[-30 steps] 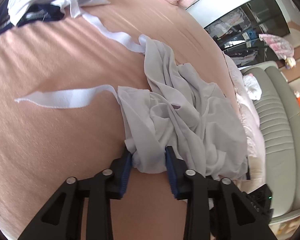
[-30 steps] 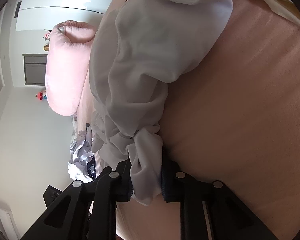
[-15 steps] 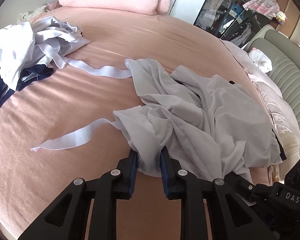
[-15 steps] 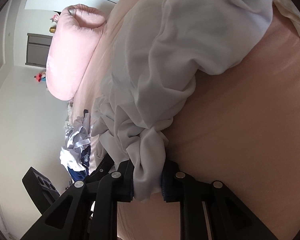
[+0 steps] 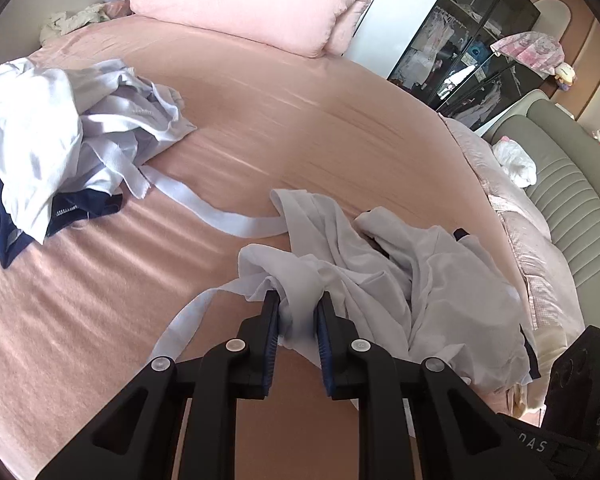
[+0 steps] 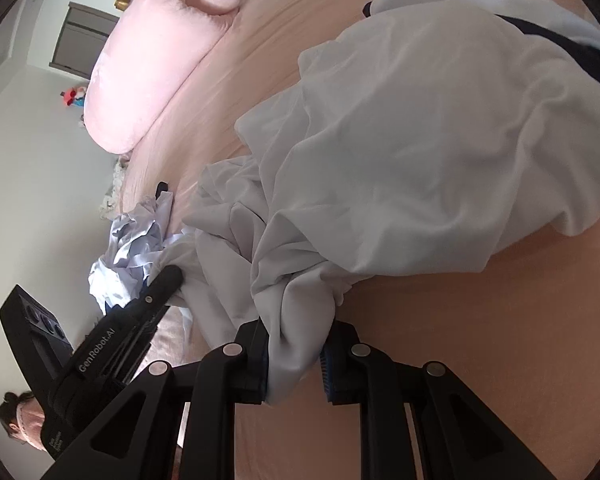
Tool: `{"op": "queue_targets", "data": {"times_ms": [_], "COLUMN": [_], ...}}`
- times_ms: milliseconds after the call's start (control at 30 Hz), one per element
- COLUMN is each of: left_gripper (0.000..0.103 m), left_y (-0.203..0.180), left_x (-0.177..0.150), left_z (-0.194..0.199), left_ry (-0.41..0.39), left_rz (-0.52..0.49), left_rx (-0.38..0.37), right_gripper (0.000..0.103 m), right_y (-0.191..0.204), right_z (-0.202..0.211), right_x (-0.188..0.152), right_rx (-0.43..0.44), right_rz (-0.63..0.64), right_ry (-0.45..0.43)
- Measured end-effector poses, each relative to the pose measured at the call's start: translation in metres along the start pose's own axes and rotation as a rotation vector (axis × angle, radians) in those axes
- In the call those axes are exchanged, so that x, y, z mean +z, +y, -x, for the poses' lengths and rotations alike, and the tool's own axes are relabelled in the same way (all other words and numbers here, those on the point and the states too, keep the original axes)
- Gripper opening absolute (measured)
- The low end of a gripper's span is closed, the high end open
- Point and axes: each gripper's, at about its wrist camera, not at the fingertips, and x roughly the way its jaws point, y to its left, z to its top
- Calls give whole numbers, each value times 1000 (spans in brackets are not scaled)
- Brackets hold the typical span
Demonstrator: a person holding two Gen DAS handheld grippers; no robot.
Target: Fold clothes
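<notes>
Both claws tilt downward over the bed; left claw, just tightened, and right claw pinch the white garment.

The pale grey garment is thin, soft cloth with a faint sheen, heavily creased. Beneath it, the bed wears a smooth, slightly lustrous pink sheet. At the head of the bed, the pink pillow looks plush and matt. The left hand-held gripper is matt black plastic with shiny metal rivets and ribbed blue pads.
</notes>
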Motion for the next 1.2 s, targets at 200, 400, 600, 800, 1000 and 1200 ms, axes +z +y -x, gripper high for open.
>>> {"op": "queue_targets", "data": {"times_ms": [200, 400, 600, 800, 1000, 1200], "left_gripper": [16, 16, 16, 15, 23, 75], "left_y": [-7, -3, 9, 17, 21, 23], "left_x": [18, 48, 75, 82, 78, 66], "left_z": [0, 4, 15, 19, 23, 36], "left_ry": [-29, -67, -108, -94, -8, 14], "left_rz": [-90, -108, -99, -106, -38, 72], "left_rx": [37, 54, 58, 69, -15, -83], "right_gripper": [17, 17, 17, 17, 30, 71], "right_y": [29, 68, 89, 91, 85, 81], "right_z": [-3, -10, -10, -14, -15, 11], "right_x": [17, 30, 36, 33, 30, 29], "right_rx": [-54, -71, -59, -34, 11, 29], "right_rz": [67, 136, 182, 198, 162, 145], "right_ry": [9, 5, -14, 22, 65, 48]}}
